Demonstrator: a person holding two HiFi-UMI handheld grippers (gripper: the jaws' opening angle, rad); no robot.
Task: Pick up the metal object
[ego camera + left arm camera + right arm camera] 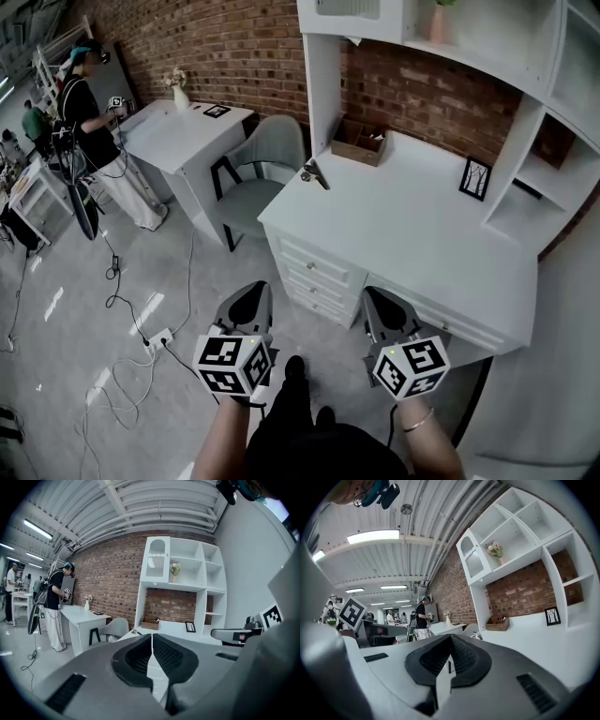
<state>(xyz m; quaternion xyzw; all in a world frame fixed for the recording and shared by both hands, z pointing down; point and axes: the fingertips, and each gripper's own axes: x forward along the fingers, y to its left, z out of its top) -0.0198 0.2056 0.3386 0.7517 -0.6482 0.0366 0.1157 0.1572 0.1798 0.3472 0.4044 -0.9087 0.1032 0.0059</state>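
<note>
We hold both tongs low in front of the white table (pixel 403 234), short of its front edge. Our left tongs (pixel 255 292) are pressed together with nothing between them, and our right tongs (pixel 375 298) are likewise closed and empty. The small silvery metal object (pixel 314 174) lies at the table's far left corner, near the brown wooden box (pixel 359 142), well apart from both tongs.

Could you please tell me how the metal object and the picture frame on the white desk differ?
The metal object lies at the far left corner of the desk, near the chair; the frame stands upright at the back right, beside the shelves. The metal object is silvery and elongated; the frame is black-edged and rectangular. Both rest on the desk, untouched.
</note>
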